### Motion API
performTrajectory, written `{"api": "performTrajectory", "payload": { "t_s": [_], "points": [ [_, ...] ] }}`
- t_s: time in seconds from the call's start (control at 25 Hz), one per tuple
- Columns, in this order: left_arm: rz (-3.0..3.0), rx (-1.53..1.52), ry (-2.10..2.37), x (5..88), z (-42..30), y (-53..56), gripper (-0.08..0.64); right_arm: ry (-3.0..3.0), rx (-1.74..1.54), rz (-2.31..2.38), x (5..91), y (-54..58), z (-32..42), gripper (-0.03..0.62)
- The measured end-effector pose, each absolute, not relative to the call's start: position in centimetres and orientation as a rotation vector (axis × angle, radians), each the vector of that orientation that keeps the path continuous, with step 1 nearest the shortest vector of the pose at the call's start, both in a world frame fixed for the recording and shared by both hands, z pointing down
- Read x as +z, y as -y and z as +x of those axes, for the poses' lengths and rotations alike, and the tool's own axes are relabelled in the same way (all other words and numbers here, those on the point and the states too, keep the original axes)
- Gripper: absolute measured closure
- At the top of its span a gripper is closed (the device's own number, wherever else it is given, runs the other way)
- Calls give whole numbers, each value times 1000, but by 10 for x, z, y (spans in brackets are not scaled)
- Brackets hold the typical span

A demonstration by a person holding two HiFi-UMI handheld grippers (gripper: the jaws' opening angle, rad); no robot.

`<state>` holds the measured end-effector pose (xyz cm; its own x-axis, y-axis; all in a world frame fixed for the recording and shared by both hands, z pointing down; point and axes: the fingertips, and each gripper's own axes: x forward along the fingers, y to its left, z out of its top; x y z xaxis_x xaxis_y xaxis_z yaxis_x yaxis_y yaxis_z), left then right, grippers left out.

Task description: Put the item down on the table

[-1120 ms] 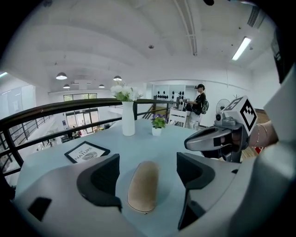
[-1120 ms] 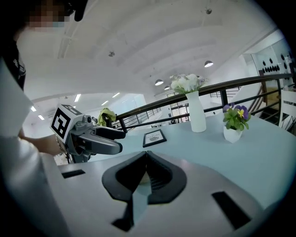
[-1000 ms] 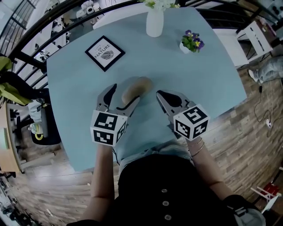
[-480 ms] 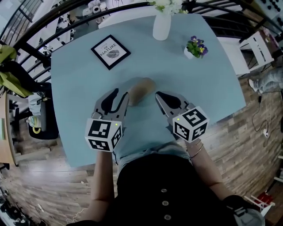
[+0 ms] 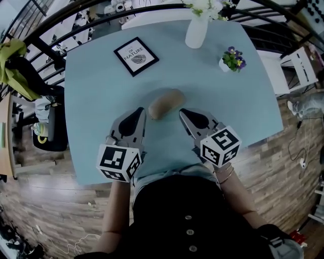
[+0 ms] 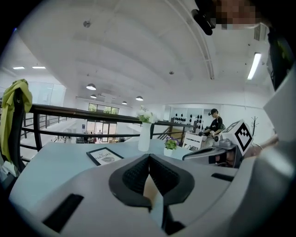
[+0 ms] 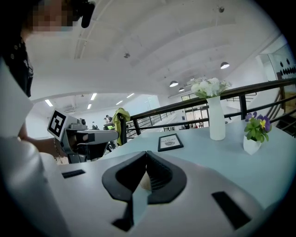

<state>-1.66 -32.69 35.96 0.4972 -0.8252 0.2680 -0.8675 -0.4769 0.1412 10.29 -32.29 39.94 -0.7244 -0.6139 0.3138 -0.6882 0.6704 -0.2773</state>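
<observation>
Nearest to you, over the front edge of the pale blue bench (image 5: 101, 101), both grippers point away from your body, side by side. Your left gripper (image 5: 139, 112) has its jaws pressed together with nothing between them. They have just been closing: a second ago they stood wide around the tan oval item, and now that gripper sits drawn back toward you, clear of it. Your right gripper (image 5: 183, 112) also has its jaws closed and empty, and it sits much where it did a second ago.

Just beyond the two sets of tips, and between them, the tan oval item (image 5: 166, 102) lies on the bench, touched by neither gripper. Each gripper view shows a sliver of it past the meeting pads.

Farther out to the left, a black-framed picture (image 5: 135, 56) lies flat. To the right, a small white pot (image 5: 225, 65) holds purple and yellow flowers (image 5: 234, 57). At the far edge a white vase (image 5: 196, 31) holds white blooms (image 5: 205, 6). Behind the bench runs a dark railing (image 5: 76, 15), with a yellow-green garment (image 5: 17, 63) hanging at the left.
</observation>
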Motion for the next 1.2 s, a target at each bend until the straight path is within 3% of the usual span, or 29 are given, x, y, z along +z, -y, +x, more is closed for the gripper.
{"api": "performTrajectory", "payload": {
  "t_s": [1.2],
  "points": [
    [2281, 426, 1070, 443, 33, 272, 543, 2655, 662, 796, 431, 271, 68, 588]
  ]
}}
